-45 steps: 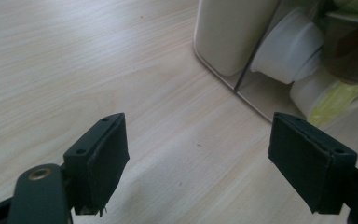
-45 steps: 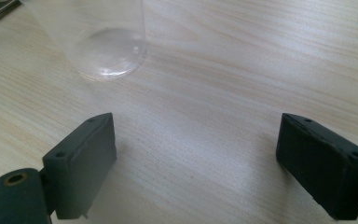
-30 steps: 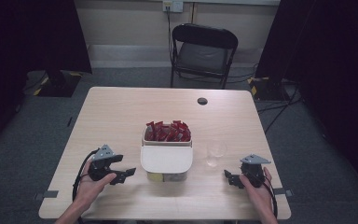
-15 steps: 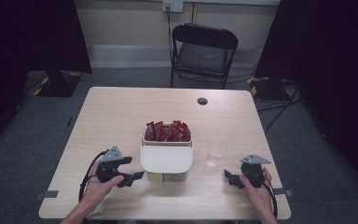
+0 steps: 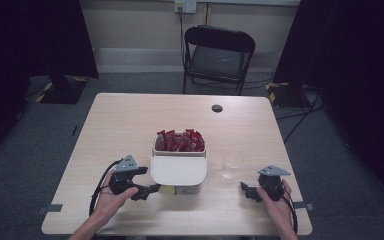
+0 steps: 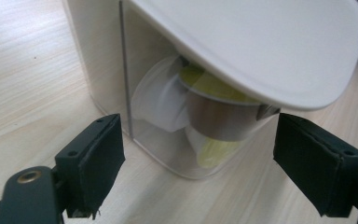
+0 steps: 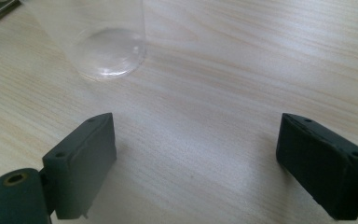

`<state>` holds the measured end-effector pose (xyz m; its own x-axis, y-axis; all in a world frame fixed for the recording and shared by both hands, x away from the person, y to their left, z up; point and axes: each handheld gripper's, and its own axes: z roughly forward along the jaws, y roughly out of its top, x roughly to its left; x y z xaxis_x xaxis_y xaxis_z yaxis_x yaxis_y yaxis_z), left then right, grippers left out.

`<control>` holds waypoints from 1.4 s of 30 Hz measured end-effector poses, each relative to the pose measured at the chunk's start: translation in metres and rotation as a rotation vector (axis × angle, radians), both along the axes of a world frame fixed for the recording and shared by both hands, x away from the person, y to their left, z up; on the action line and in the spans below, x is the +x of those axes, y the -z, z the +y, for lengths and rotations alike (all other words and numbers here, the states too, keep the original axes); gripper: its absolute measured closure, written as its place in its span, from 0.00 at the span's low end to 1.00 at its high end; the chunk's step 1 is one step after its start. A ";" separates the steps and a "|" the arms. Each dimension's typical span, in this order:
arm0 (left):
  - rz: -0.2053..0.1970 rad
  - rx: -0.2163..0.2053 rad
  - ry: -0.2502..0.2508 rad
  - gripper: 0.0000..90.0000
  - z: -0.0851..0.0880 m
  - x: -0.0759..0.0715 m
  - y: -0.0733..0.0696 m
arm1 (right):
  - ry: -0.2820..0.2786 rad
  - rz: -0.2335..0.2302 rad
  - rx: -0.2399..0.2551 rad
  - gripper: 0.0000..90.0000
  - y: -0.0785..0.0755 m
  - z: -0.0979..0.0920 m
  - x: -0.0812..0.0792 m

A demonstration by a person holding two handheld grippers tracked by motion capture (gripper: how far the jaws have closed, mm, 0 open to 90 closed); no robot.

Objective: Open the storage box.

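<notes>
A white box (image 5: pixel 178 172) stands mid-table, its back half holding several red packets (image 5: pixel 180 141), its front under a white lid (image 6: pixel 261 42). Through the clear front wall (image 6: pixel 168 116) a metal cup (image 6: pixel 223 119) with yellow contents and white paper shows. My left gripper (image 5: pixel 147 181) is open just left of the box's front, its jaws (image 6: pixel 209 158) facing that clear wall. A clear plastic cup (image 5: pixel 231 164) stands empty right of the box. My right gripper (image 5: pixel 245 191) rests open on the table a little right of and nearer than the cup (image 7: pixel 105 42), nothing between its jaws (image 7: pixel 209 163).
A small black round disc (image 5: pixel 217 108) lies near the table's far edge. A black folding chair (image 5: pixel 219 55) stands behind the table (image 5: pixel 120 125). Bare wood spreads left of and behind the box.
My left gripper has slid right, up to the front left of the white box. The right gripper has stayed put.
</notes>
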<state>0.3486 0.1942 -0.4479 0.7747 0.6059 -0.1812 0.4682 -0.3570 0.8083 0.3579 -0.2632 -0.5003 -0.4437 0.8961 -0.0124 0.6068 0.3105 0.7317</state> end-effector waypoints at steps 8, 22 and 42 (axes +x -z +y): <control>0.002 -0.012 0.004 0.17 0.001 0.001 -0.005 | 0.000 0.000 0.000 0.13 0.000 0.000 0.000; -0.014 -0.015 0.015 0.17 -0.005 0.000 -0.013 | 0.000 0.000 0.000 0.13 0.000 0.000 0.000; -0.009 -0.060 0.012 0.18 -0.001 0.003 -0.022 | 0.000 0.000 0.000 0.13 0.000 0.000 0.000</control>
